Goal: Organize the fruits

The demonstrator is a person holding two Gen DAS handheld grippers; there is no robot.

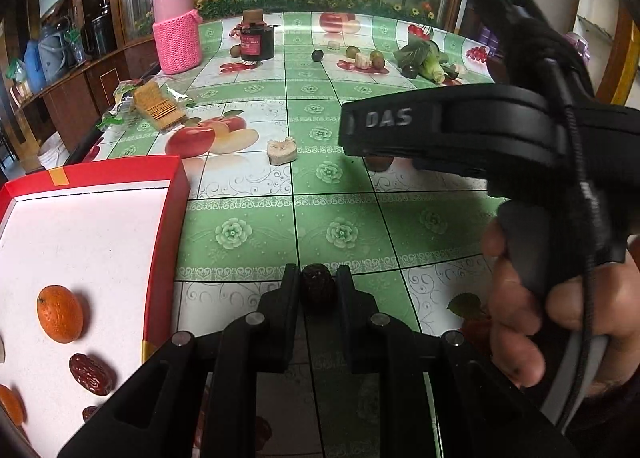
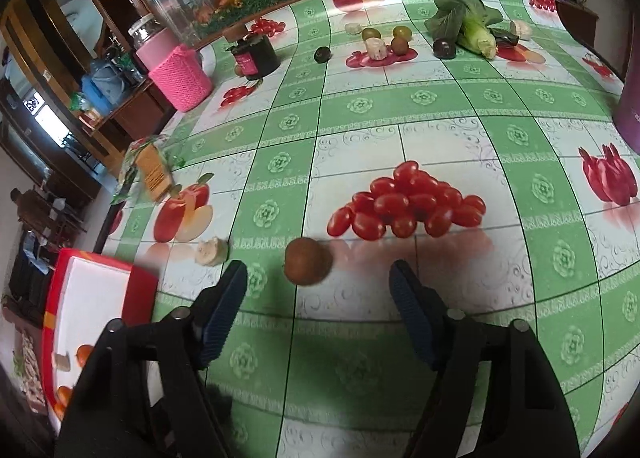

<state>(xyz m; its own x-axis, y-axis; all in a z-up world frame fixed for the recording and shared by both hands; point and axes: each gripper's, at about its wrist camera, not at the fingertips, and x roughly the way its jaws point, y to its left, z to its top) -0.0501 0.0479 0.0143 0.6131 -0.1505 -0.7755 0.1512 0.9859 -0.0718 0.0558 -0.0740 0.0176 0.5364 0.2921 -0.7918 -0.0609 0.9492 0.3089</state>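
Several fruits already lie in the red-rimmed tray [image 1: 168, 217] at the table's left edge, so the sorting looks partly done. In the left wrist view I count two oranges there, one whole [image 1: 60, 314] and one cut off by the frame edge [image 1: 10, 404], plus one full red date [image 1: 91, 374] and a sliver of what may be another below it. The right wrist view also shows a pale chunk in the tray; what it is I cannot tell.

One more dark wrinkled date [image 1: 318, 290] is clamped between the fingers of the left gripper [image 1: 318, 292], just right of the tray wall and not yet over it.

The right gripper [image 2: 318, 278] stands released, nothing between its fingers, with a brown round fruit [image 2: 307, 261] on the tablecloth [image 2: 440, 113] just ahead of the gap; it is probably the next pick.

Left on the table: one pale chunk [image 2: 211, 252] near the tray, and at the far end about three small green-brown round fruits [image 2: 400, 45], two dark round ones [image 2: 322, 54], some pale pieces, and one corn cob with greens [image 2: 476, 35]. The tomato heaps and apples are only printed on the cloth. Much remains, I judge.
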